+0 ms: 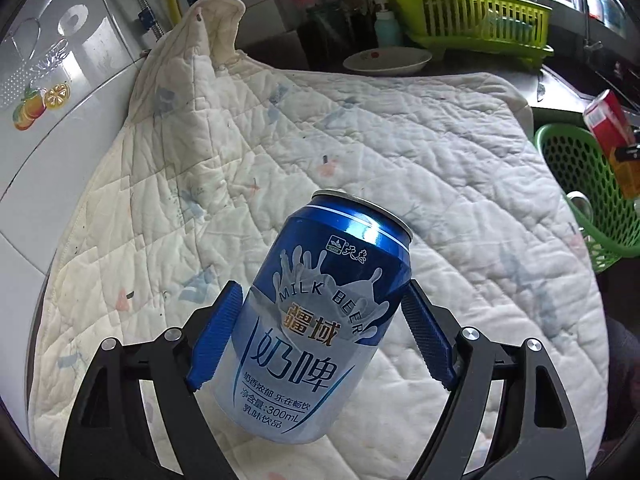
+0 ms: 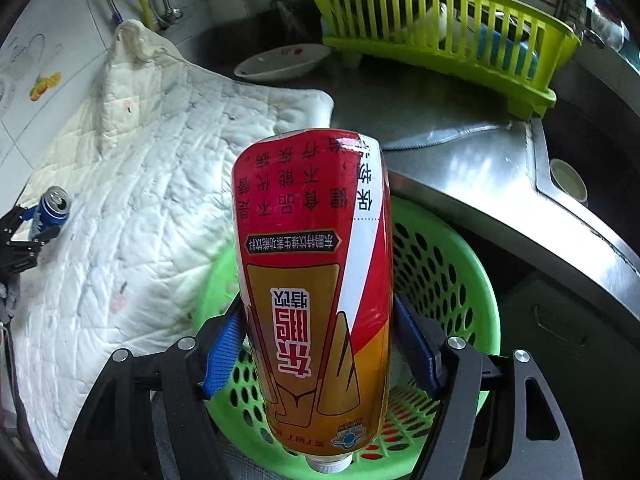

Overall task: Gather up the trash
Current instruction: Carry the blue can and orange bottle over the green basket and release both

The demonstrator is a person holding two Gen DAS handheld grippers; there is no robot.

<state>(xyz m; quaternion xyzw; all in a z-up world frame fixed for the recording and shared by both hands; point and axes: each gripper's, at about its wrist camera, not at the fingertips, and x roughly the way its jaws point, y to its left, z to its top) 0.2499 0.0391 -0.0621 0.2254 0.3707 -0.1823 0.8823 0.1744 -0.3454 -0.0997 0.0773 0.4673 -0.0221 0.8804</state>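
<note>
A blue "Milk Beer" can [image 1: 316, 320] leans to the right between the blue pads of my left gripper [image 1: 322, 286], which is shut on its lower body above a white quilted cloth [image 1: 400, 160]. The right wrist view shows this can [image 2: 54, 204] small at the far left. My right gripper [image 2: 320, 308] is shut on a red-and-gold drink bottle [image 2: 316, 240], held cap down over a green perforated basket [image 2: 448, 280]. From the left wrist view the basket [image 1: 580, 176] sits off the cloth's right edge with the bottle [image 1: 608, 120] above it.
A lime dish rack [image 2: 440, 28] and a white dish [image 2: 280, 64] stand at the back of the steel counter [image 2: 460, 168]. A sink with a cup [image 2: 568, 180] lies to the right. Tiled wall [image 1: 60, 120] borders the cloth on the left.
</note>
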